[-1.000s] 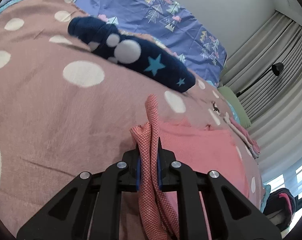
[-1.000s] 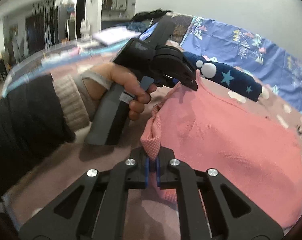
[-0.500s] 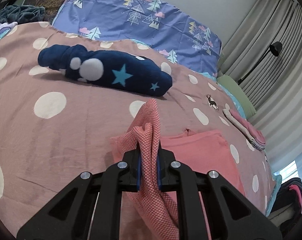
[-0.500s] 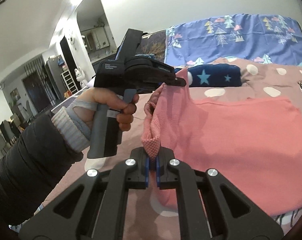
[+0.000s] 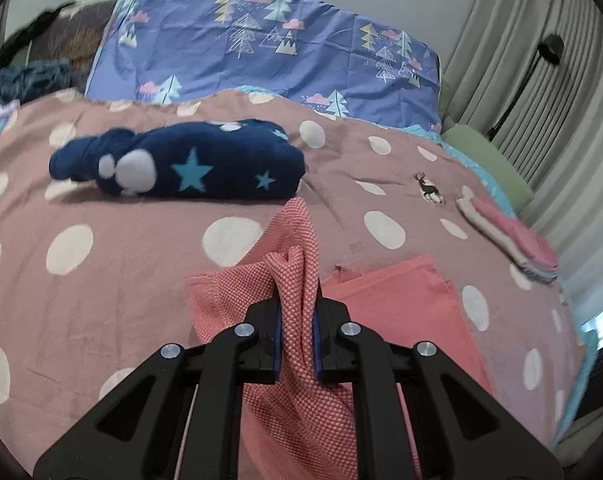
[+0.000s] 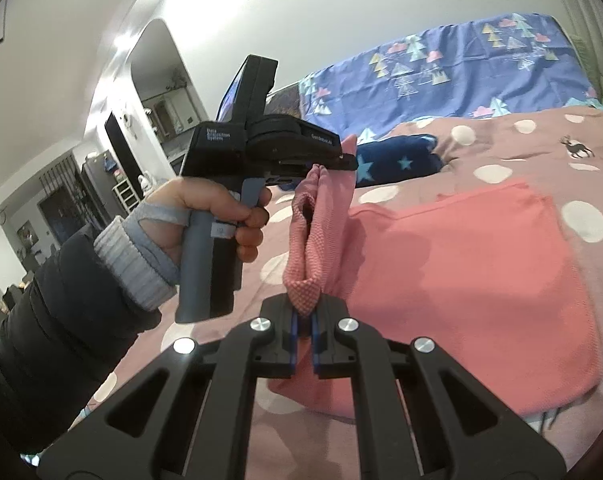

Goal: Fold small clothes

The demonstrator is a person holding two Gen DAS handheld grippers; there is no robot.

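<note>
Pink knit garment (image 6: 453,264): near edge lifted off the dotted bedspread (image 5: 101,280), rest lying flat. Left gripper (image 5: 295,320) and right gripper (image 6: 304,320) each clamped on a bunched corner, likely to carry that edge over for a fold.

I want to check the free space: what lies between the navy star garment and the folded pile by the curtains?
Only bare dotted blanket, seen in left wrist view.

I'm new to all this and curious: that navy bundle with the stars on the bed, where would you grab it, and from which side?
I'd probably take the navy star bundle at its narrow knobby end, on the left in the left wrist view. That end tapers thin enough for a gripper to close around; the rest looks thick and rounded. Come from above, since it lies flat on the dotted bedspread.
</note>
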